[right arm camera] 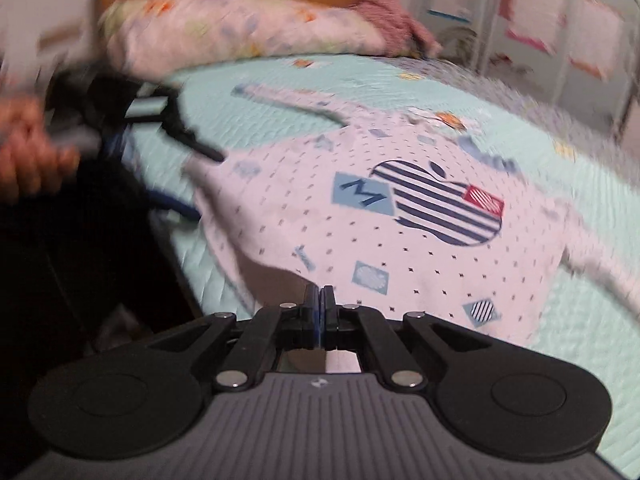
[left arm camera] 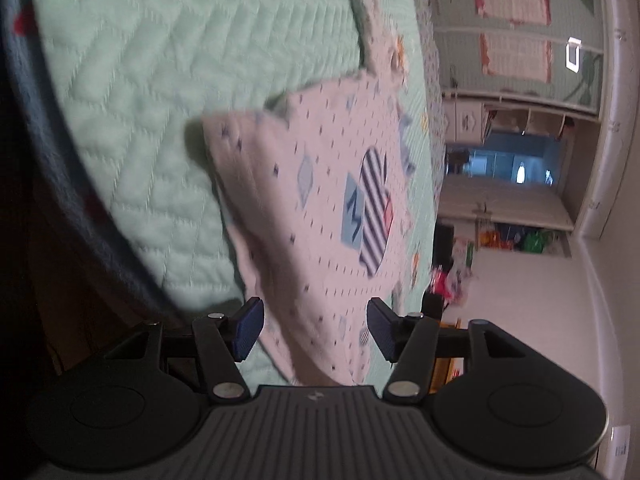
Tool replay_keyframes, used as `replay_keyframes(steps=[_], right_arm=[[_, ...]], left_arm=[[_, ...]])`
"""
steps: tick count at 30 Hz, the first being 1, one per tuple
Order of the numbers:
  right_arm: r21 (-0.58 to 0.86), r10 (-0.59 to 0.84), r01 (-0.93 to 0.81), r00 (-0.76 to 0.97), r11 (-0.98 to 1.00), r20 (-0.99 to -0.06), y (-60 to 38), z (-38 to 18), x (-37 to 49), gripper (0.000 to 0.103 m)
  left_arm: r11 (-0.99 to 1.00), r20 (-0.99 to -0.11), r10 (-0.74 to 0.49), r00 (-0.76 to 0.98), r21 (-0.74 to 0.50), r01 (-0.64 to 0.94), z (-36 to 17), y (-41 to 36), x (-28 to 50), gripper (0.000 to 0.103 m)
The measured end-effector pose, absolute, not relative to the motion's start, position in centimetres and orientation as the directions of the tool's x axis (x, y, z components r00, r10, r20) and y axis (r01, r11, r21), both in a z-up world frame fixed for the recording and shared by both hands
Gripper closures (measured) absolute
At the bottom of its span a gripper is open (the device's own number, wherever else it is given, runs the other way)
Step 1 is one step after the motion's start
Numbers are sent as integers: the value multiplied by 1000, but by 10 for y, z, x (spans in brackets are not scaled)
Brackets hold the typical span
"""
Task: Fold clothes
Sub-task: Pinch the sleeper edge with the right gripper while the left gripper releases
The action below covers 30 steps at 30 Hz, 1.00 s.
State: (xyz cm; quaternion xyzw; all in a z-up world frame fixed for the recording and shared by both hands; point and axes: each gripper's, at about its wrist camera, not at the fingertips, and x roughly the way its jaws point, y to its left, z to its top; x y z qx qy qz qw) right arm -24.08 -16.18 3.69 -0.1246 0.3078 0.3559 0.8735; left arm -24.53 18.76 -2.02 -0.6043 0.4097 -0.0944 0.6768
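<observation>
Right wrist view shows the right gripper (right arm camera: 320,300) at lower centre with its jaws pressed together on the near hem of the white patterned shirt (right arm camera: 400,216), which lies on the mint quilted bedspread (right arm camera: 592,320) with its long axis running up and away toward the pillow (right arm camera: 224,36). In the left wrist view the left gripper (left arm camera: 316,328) stands half open, the shirt's hem corner lying between its blue pads (left arm camera: 250,328) but not pinched. Judging by this, the left side needs closing on the hem before any lift; that gripper, held by a hand (right arm camera: 28,148), sits blurred at the upper left, tilted downward.
</observation>
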Motion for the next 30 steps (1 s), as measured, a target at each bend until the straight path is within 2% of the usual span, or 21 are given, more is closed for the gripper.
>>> replay_keyframes(steps=[6,9,17,20,27,30], right_arm=[[309,629,-571,526,760,-573,-190,41,-214,102],[456,674,-498,500,738,-544,-205,39,-206,102],[474,674,-480,489,738,-554,-201,38,-208,102],[487,679,-474,492,734,-545,-201,39,-206,102],[481,677,-477,498,736,-542,-197,43,-205,102],[467,665,-475,502,746,-553,-199,43,-208,102]], left_arm=[[287,-460,-591,663,-887,-361,-13,192,-248,43],[284,-434,-615,659,-901,-329,-14,187,-250,42],[261,-362,-711,603,-932,-251,-26,146,-238,40],[285,-372,-702,607,-928,-240,-31,133,-234,40],[254,-335,-675,657,-942,-220,-30,117,-226,40],[248,-329,-586,740,-943,-223,-21,141,-235,40]])
